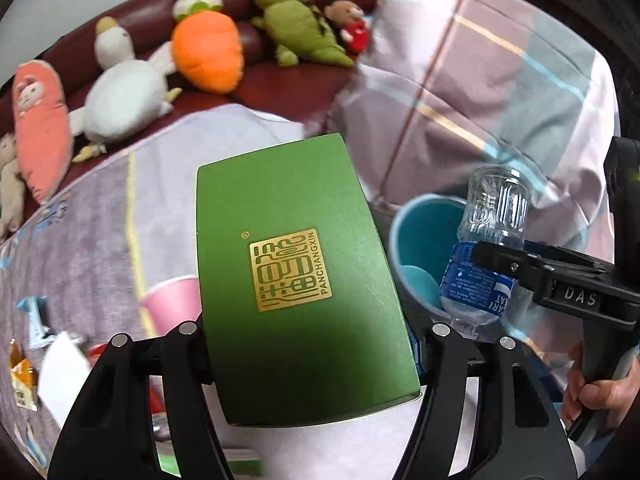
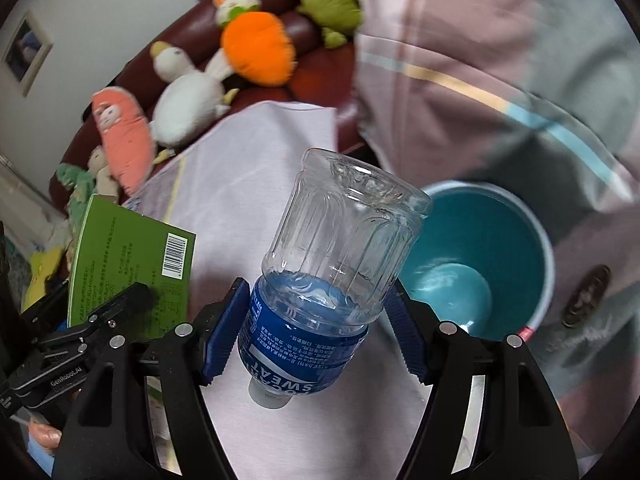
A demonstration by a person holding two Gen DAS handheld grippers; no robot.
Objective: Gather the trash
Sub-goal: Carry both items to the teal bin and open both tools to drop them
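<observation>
My left gripper (image 1: 312,332) is shut on a green box (image 1: 296,264) with a gold seal, held flat between its black fingers. From the right wrist view the same green box (image 2: 120,256) shows its barcode side at lower left, with the left gripper (image 2: 132,296) on it. My right gripper (image 2: 312,332) is shut on an empty clear bottle (image 2: 344,224), its blue pads pressing on the blue label, cap end toward the camera. A teal bin (image 2: 500,240) stands open just right of the bottle. In the left wrist view the bottle (image 1: 496,208) and right gripper (image 1: 486,268) hang before the bin (image 1: 424,236).
Several plush toys (image 1: 208,52) lie on a dark red sofa behind a cloth-covered surface. A pink paper cup (image 1: 172,304), white paper (image 1: 64,368) and a wrapper (image 1: 24,376) lie at lower left. A plaid blanket (image 1: 480,60) fills the upper right. A person's hand (image 1: 592,392) holds the right gripper's handle.
</observation>
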